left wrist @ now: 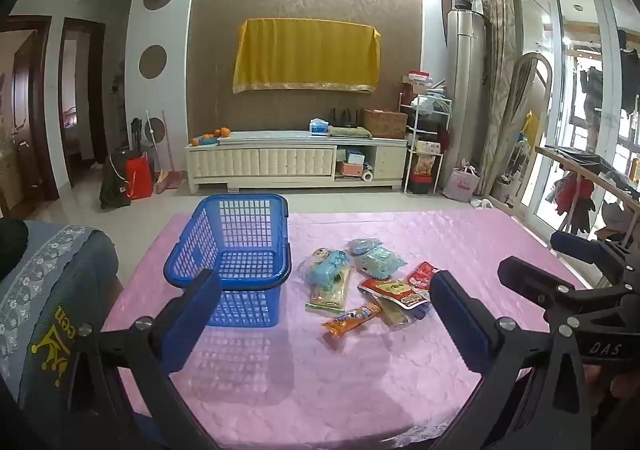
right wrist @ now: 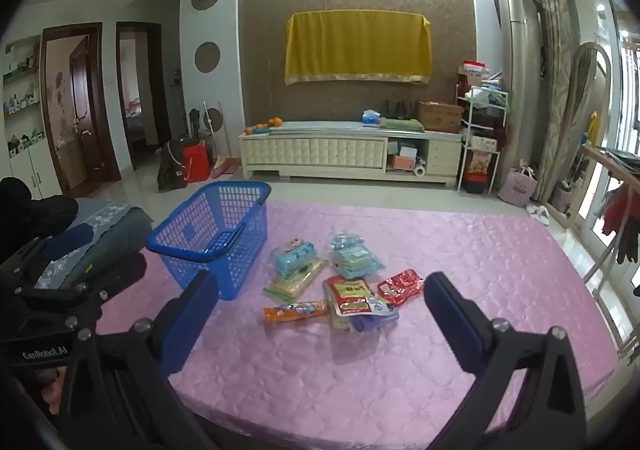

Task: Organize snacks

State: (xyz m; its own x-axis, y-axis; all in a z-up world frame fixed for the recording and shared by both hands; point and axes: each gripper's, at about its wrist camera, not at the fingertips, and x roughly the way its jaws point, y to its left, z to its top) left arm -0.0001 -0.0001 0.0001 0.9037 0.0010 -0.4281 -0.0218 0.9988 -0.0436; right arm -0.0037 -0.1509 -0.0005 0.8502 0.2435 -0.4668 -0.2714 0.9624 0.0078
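Observation:
A blue plastic basket [left wrist: 236, 254] [right wrist: 216, 230] stands on the pink tablecloth [left wrist: 320, 370] [right wrist: 460, 270], with nothing inside it. To its right lies a loose pile of snack packets: a light blue packet [left wrist: 328, 262] [right wrist: 294, 252], a teal packet [left wrist: 378, 260] [right wrist: 354, 256], red packets [left wrist: 422, 274] [right wrist: 400, 286] and an orange bar [left wrist: 352, 320] [right wrist: 296, 310]. My left gripper [left wrist: 324, 306] hovers open in front of the basket and pile. My right gripper [right wrist: 320, 300] is open too, held short of the snacks. Nothing is between either pair of fingers.
A chair back with a grey embroidered cover [left wrist: 52, 290] [right wrist: 100, 222] stands at the table's left. The right gripper [left wrist: 560, 290] shows at the right edge of the left wrist view. Beyond the table are a white TV cabinet [left wrist: 296, 160] and a clothes rack [left wrist: 592, 178].

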